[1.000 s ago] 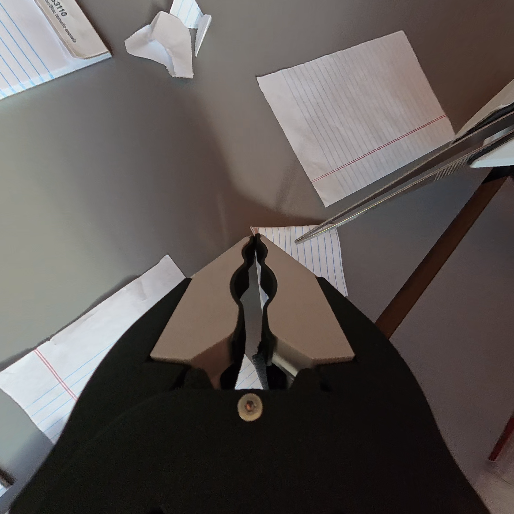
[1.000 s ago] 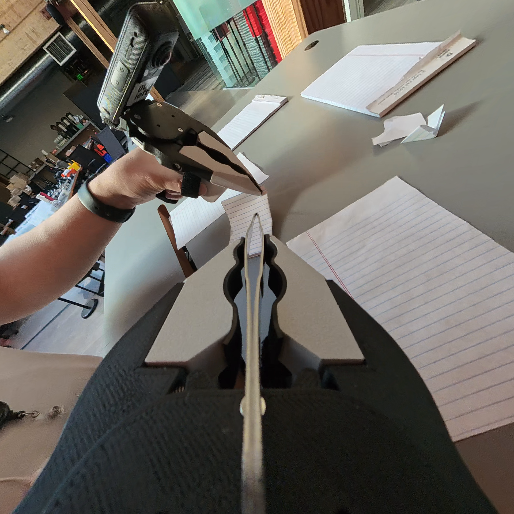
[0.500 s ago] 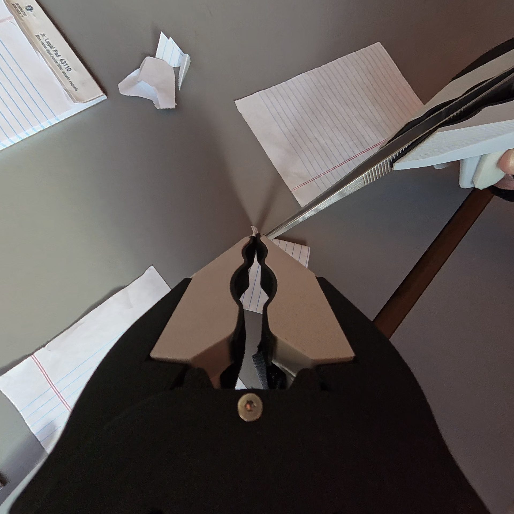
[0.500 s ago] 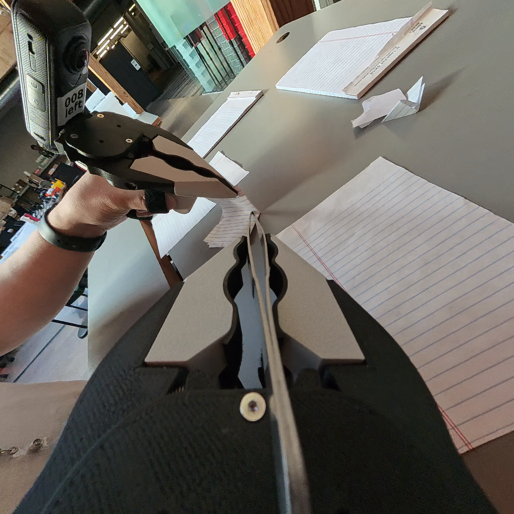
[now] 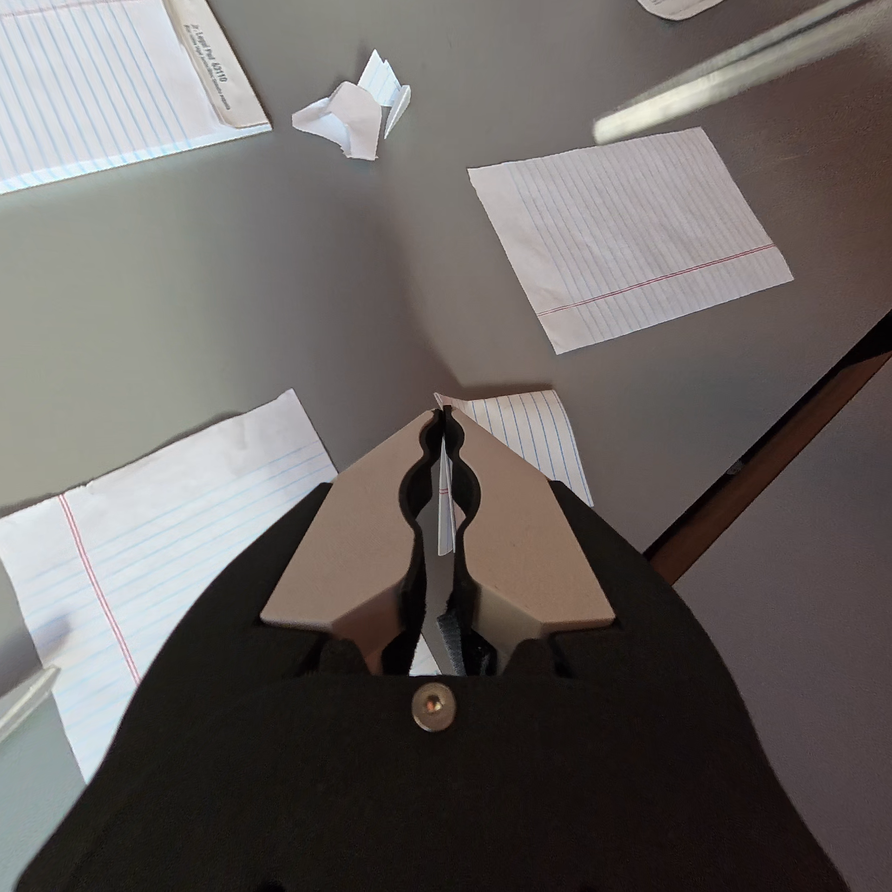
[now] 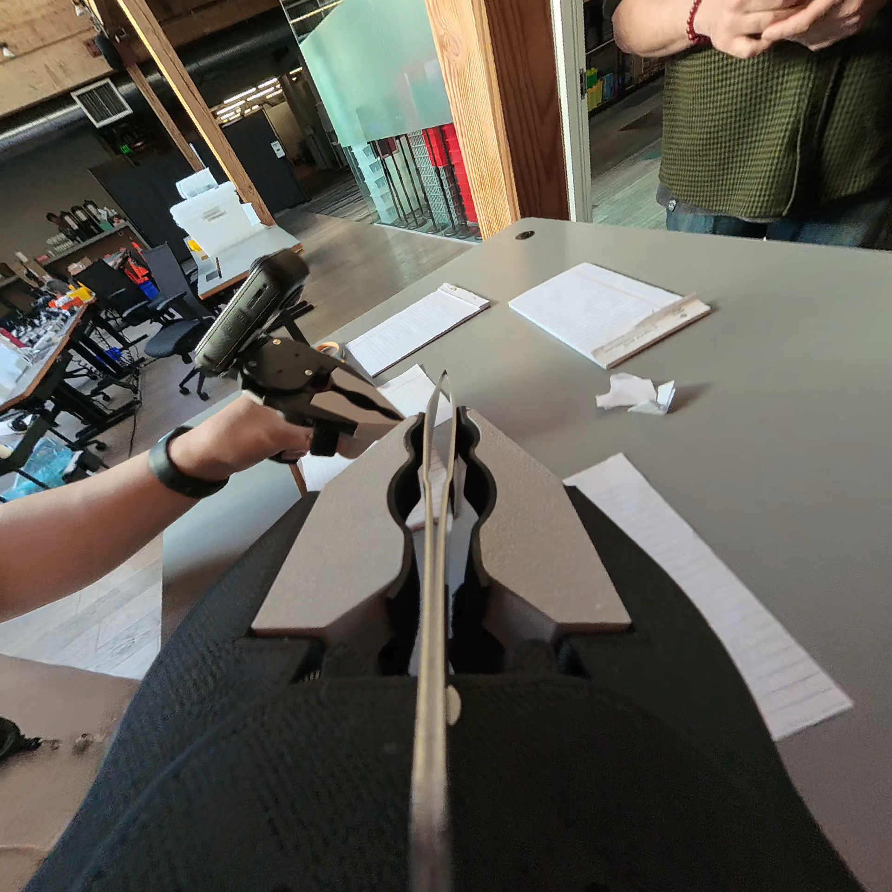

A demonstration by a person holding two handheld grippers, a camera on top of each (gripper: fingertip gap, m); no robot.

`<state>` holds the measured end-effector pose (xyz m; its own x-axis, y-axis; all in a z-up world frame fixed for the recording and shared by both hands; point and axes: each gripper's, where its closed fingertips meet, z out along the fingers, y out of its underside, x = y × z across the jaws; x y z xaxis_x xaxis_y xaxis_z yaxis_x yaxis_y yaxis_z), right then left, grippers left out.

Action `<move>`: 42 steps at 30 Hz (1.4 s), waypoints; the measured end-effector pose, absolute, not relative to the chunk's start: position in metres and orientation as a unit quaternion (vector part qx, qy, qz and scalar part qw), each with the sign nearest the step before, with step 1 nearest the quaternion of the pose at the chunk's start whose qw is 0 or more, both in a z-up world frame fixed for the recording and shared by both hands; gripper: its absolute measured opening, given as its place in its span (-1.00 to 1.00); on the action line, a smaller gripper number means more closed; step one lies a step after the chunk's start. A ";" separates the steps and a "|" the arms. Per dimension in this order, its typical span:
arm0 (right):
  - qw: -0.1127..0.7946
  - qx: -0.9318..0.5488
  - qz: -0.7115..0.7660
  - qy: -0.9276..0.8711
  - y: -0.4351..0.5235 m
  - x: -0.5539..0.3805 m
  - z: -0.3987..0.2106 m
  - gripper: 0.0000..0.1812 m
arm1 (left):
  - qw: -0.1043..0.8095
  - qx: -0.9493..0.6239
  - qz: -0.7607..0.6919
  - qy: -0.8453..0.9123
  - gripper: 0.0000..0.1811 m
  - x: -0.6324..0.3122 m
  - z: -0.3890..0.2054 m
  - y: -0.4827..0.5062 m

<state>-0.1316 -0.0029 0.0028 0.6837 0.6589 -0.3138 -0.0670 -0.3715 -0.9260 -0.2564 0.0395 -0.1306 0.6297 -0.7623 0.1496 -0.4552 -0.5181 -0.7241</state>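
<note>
My left gripper (image 5: 443, 410) is shut on a small piece of lined paper (image 5: 526, 434), which hangs from the fingertips above the grey table (image 5: 241, 289). A strip of the paper shows between the jaws. My right gripper (image 6: 439, 415) is shut on long metal tweezers (image 6: 437, 482), whose points stick out past the fingertips and hold nothing. In the left wrist view the tweezers (image 5: 724, 82) are a blur at the upper right, well away from the paper. In the right wrist view the left gripper (image 6: 398, 419) is just left of the tweezers.
A lined sheet (image 5: 627, 241) lies flat on the right and another (image 5: 169, 507) on the left. A legal pad (image 5: 96, 82) and a crumpled scrap (image 5: 347, 116) lie farther off. A second pad (image 6: 415, 323) lies beyond. A person (image 6: 772, 120) stands at the far side. The table edge (image 5: 772, 458) is close on the right. Some 20 cm of space lies between my two pairs of fingers.
The tweezers' tips were at the paper by my left fingertips half a second ago. They have since lifted up and away. The left gripper still holds the paper piece.
</note>
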 end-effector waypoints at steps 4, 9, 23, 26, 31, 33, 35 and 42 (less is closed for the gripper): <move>0.475 -0.712 0.432 -0.285 0.033 -0.213 0.032 -0.88 | 0.358 -0.840 -0.260 0.315 -1.00 -0.267 -0.124 0.023; 0.403 -0.684 0.451 -0.408 0.045 -0.350 0.032 -0.88 | 0.391 -0.838 -0.272 0.268 -1.00 -0.279 -0.124 0.016; 0.411 -0.803 0.305 -0.306 0.002 -0.185 -0.033 -0.88 | 0.389 -0.841 -0.311 0.212 -1.00 -0.307 -0.122 0.034; 0.395 -0.804 0.323 -0.304 -0.019 -0.187 -0.049 -0.88 | 0.379 -0.836 -0.319 0.236 -1.00 -0.300 -0.121 0.033; 0.393 -0.803 0.313 -0.320 0.008 -0.214 -0.032 -0.88 | 0.387 -0.829 -0.299 0.271 -1.00 -0.295 -0.115 0.036; 0.364 -0.809 0.304 -0.348 -0.004 -0.223 -0.032 -0.88 | 0.395 -0.828 -0.290 0.273 -1.00 -0.298 -0.110 0.039; 0.325 -0.824 0.264 -0.382 -0.031 -0.215 -0.047 -0.88 | 0.398 -0.826 -0.284 0.280 -1.00 -0.302 -0.106 0.040; 0.371 -0.821 0.243 -0.360 -0.036 -0.201 -0.021 -0.87 | 0.380 -0.823 -0.242 0.346 -1.00 -0.299 -0.104 0.045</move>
<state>-0.2005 -0.0362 -0.0215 0.6228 0.7712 -0.1313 0.4111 -0.4655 -0.7838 -0.2991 0.0448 -0.1043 0.6439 -0.7529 0.1360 -0.3854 -0.4728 -0.7924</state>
